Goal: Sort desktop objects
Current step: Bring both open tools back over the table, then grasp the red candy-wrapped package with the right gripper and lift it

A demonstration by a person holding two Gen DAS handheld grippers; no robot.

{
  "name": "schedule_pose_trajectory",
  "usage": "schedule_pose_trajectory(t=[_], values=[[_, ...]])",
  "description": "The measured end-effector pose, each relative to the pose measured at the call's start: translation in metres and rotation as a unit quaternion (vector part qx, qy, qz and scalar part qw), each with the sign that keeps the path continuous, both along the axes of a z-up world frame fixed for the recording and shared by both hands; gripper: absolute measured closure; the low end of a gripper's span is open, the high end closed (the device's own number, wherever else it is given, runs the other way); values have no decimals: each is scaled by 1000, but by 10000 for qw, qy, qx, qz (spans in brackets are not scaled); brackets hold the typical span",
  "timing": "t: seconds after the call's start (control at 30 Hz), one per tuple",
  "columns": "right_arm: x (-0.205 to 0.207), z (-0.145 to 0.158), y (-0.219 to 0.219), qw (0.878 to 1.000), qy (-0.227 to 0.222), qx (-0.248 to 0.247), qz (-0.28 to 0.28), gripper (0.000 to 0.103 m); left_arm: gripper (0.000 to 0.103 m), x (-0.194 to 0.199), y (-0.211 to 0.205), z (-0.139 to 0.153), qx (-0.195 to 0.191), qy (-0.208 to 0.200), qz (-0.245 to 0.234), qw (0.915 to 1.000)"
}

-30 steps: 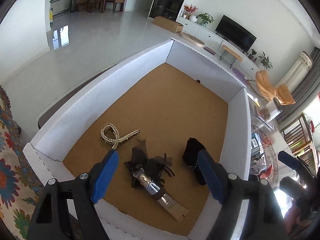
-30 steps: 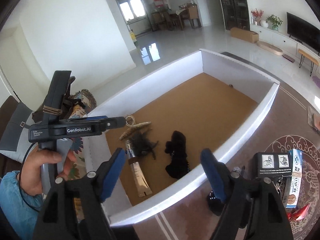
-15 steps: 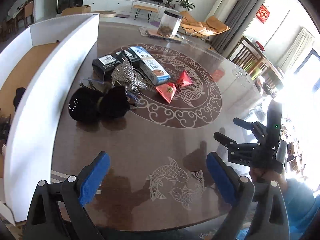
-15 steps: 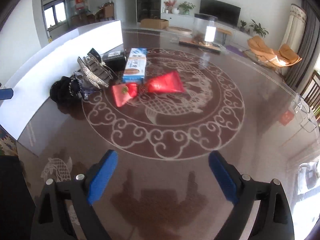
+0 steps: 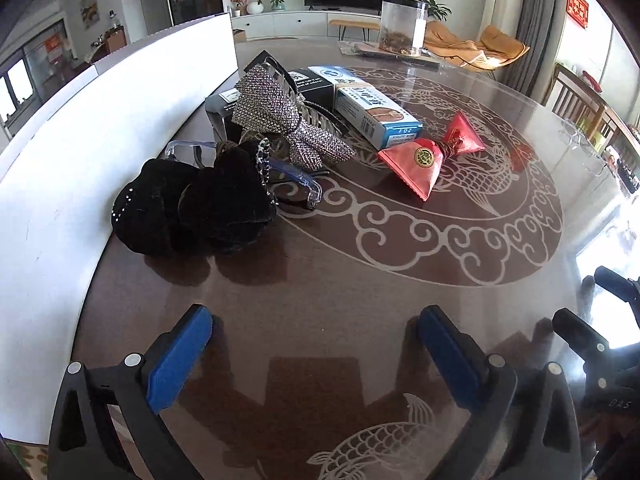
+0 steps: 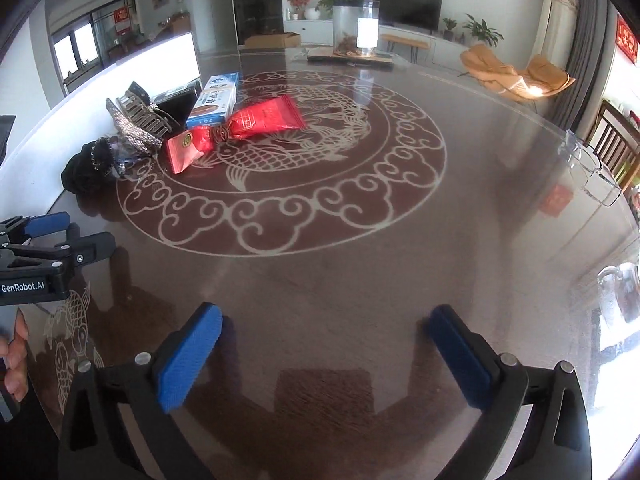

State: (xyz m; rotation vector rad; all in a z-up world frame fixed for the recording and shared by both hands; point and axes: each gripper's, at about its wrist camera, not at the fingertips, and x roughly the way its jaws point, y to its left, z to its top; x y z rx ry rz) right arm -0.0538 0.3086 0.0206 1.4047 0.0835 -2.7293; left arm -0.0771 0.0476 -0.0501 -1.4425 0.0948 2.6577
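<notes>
Desktop objects lie clustered on the dark patterned round table [image 5: 320, 288] beside a white box wall [image 5: 80, 140]: black velvet hair accessories [image 5: 192, 208], rhinestone bow clip [image 5: 288, 124], blue-white carton [image 5: 376, 108], red foil packets [image 5: 424, 160]. Left gripper [image 5: 316, 340] is opening, nothing between its jaws. Right wrist view: right gripper [image 6: 324, 344] likewise opening, empty, over bare tabletop well apart from the cluster.

the black box [image 5: 316, 88] lies mostly hidden behind the rhinestone bow clip [image 5: 280, 120]; its print is unreadable.
</notes>
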Motion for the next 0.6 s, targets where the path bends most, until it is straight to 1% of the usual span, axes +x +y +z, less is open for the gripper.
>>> schedule_pose_trajectory(t=[0.07, 0.47, 0.6], values=[[0, 0, 0, 10000, -5, 1, 0, 0, 0, 0, 0, -1, 12, 62, -4, 10000], [0, 0, -1, 10000, -4, -2, 1, 0, 0, 1, -2, 0, 26, 105, 8, 9999], [-14, -1, -4, 10000, -4, -13, 87, 0, 0, 1, -3, -1, 27, 98, 2, 9999]])
